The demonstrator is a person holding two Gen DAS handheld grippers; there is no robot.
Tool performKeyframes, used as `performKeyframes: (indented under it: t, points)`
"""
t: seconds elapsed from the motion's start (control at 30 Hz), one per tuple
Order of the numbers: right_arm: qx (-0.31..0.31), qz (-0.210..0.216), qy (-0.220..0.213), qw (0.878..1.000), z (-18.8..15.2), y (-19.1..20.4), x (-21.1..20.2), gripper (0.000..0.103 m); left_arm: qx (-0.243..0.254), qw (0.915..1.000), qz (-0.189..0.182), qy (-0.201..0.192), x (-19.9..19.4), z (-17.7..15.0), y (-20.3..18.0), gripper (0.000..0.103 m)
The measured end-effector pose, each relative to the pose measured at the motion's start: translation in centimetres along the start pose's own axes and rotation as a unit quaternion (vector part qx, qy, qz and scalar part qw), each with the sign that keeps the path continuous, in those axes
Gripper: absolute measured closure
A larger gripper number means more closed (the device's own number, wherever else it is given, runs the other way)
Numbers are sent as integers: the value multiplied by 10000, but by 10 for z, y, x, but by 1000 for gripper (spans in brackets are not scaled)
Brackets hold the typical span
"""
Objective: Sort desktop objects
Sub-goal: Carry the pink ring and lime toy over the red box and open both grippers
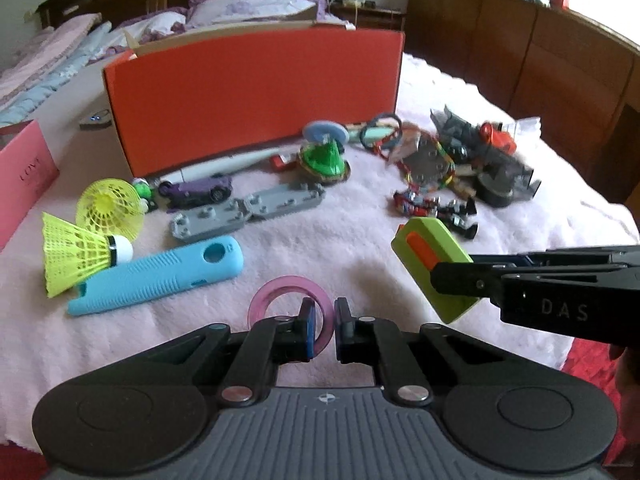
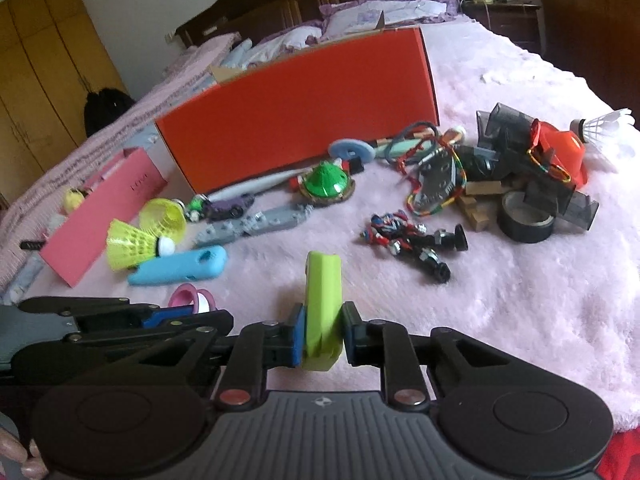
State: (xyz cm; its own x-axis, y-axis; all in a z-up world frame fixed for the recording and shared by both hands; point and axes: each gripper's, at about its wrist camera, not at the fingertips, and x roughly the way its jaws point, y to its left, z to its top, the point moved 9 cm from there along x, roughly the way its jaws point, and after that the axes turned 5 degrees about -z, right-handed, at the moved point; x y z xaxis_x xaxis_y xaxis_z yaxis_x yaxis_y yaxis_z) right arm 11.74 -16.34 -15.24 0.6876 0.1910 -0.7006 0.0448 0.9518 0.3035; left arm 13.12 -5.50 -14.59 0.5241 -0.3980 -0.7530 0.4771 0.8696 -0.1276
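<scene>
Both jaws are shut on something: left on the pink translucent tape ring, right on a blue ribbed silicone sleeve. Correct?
Not quite. The right gripper holds a lime-green plastic block, as the right wrist view shows; the blue ribbed silicone sleeve lies on the blanket. The left gripper does grip the pink translucent tape ring.

My left gripper (image 1: 323, 330) clamps the tape ring (image 1: 280, 294); my right gripper (image 2: 323, 334) clamps the block (image 2: 322, 304). Ahead of both — the box (image 1: 252, 96). Shuttlecocks (image 1: 80, 256) lie ahead-left, the toy pile (image 2: 520, 168) ahead-right.
</scene>
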Motion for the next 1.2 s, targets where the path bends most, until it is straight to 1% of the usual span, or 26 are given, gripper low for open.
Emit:
performKeyframes:
  t: [0.17, 0.27, 0.37, 0.43, 0.57, 0.67, 0.73, 0.77, 0.8, 0.83, 0.87, 0.9, 0.93, 0.97, 1.07, 1.13, 1.2]
  points:
    - [37, 146, -191, 9997, 16, 7, -14, 82, -176, 9997, -92, -140, -11, 17, 3, 92]
    - [-37, 218, -321, 9992, 30, 14, -20, 82, -148, 9997, -60, -208, -14, 32, 6, 92]
    - [-155, 272, -449, 9985, 48, 21, -22, 82, -30, 9993, 25, -364, -17, 55, 10, 92]
    - [-215, 325, -561, 9977, 64, 26, -22, 82, 83, 9984, 122, -550, -19, 82, 15, 92]
    - [-357, 439, -920, 9941, 112, 39, -21, 82, 323, 9944, 336, -944, -23, 138, 24, 92]
    - [-535, 413, -1365, 9883, 163, 49, -19, 82, 478, 9898, 518, -1240, -26, 183, 33, 92]
    - [-609, 389, -1602, 9844, 201, 57, -13, 82, 452, 9879, 638, -1337, -18, 219, 42, 92]
    - [-627, 359, -1680, 9831, 219, 62, -7, 82, 416, 9882, 650, -1320, -12, 235, 47, 93]
    - [-637, 323, -1728, 9824, 236, 65, -1, 82, 337, 9893, 659, -1257, -4, 250, 54, 91]
    - [-605, 263, -1755, 9823, 250, 66, 6, 82, 253, 9902, 692, -1186, 4, 262, 61, 82]
    - [-533, 185, -1776, 9825, 261, 65, 13, 81, 188, 9909, 750, -1099, 10, 270, 68, 64]
    - [-462, 106, -1797, 9826, 273, 63, 20, 81, 118, 9912, 841, -1015, 17, 276, 75, 54]
    - [-379, 39, -1803, 9829, 283, 61, 26, 77, 80, 9912, 907, -962, 22, 279, 81, 47]
    - [-297, 5, -1789, 9834, 287, 57, 30, 73, 57, 9911, 957, -920, 25, 280, 85, 47]
    - [-217, 1, -1771, 9839, 289, 48, 33, 73, 134, 9921, 932, -825, 28, 272, 88, 46]
    - [-269, 2, -1756, 9841, 278, 42, 30, 70, 150, 9932, 852, -778, 28, 258, 85, 42]
    - [-300, -27, -1650, 9858, 261, 35, 31, 68, 91, 9946, 742, -723, 29, 240, 83, 42]
